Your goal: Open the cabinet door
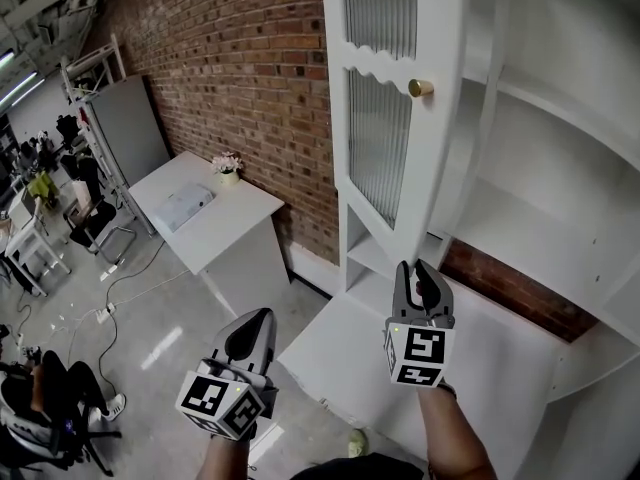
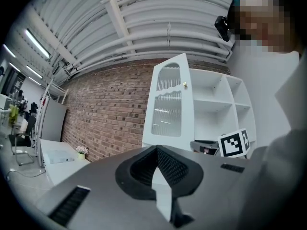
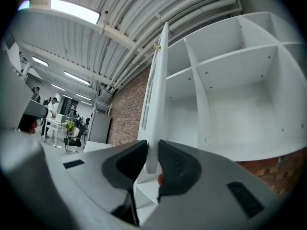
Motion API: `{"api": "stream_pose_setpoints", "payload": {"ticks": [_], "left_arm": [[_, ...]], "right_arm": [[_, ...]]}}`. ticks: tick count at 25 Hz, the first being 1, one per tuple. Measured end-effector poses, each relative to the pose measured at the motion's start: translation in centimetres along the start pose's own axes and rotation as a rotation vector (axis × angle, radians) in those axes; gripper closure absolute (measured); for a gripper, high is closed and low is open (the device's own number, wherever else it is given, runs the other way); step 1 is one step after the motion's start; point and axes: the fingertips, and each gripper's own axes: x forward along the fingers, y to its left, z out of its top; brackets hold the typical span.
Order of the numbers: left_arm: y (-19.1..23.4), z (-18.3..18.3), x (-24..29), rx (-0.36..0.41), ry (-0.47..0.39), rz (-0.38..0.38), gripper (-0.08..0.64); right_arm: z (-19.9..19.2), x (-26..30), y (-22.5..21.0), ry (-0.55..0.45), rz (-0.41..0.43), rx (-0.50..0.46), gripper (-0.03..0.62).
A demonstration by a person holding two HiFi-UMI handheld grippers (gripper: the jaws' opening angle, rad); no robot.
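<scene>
The door [image 1: 385, 118], at twelve o'clock in the head view, stands swung well out from the cabinet [image 1: 560, 168], so the opening looks mostly done. The right gripper [image 1: 424, 276] clamps the door's lower edge. The left gripper [image 1: 255, 330], at seven o'clock, has its jaws together on nothing.

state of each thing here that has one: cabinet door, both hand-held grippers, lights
cabinet door, open, swung out wide
right hand-held gripper, shut on the door's lower edge
left hand-held gripper, shut, nothing between its jaws, apart from the door
ceiling lights, on
</scene>
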Motion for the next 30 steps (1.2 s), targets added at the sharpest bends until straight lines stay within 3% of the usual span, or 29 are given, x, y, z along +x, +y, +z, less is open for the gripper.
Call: {"api": "stream_pose_setpoints", "payload": {"ticks": [30], "left_arm": [[2.4,1.0,-4.2,-0.006,-0.024,0.069,0.554]], "right_arm": [[1.9,-1.3,10.6,-0.046,0.188,-0.068,0.518]]}}
